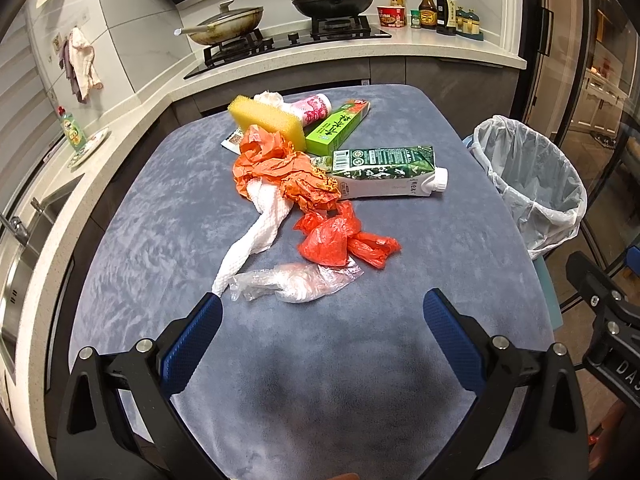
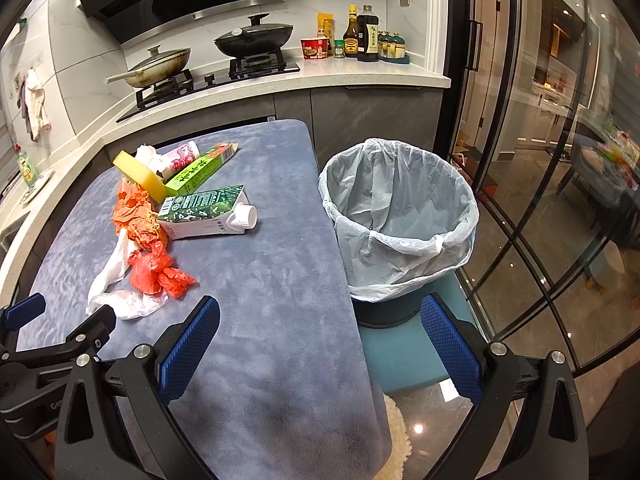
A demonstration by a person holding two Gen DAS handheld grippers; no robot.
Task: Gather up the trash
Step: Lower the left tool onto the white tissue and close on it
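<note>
Left gripper [image 1: 322, 304]: fingers spread wide, nothing between them; poised over the near part of the table, tips just short of the clear plastic wrap.
Right gripper [image 2: 320, 308]: fingers spread wide, holding nothing; straddles the table's right edge, one finger over the cloth, the other before the bin.
Table [image 1: 168, 208]: covered in a blue-grey cloth; carries all the trash.
Trash bin [image 2: 400, 216]: stands beside the table's right edge on a teal surface; lined with a pale plastic bag folded over its rim; nothing visible inside.
Milk carton [image 1: 384, 172]: lies on its side, white cap on and pointing toward the bin.
Green box [image 1: 336, 126]: long, flat on the cloth behind the carton.
Yellow sponge [image 1: 266, 120]: at the far end of the pile, beside a pink-printed cup [image 1: 314, 108] lying on its side.
Orange crumpled paper [image 1: 280, 168]: centre of the pile, touching the carton.
White paper towel [image 1: 256, 236]: trails from the orange paper toward the left gripper.
Red plastic bag [image 1: 340, 240]: knotted, just beyond the clear plastic wrap [image 1: 296, 282].
</note>
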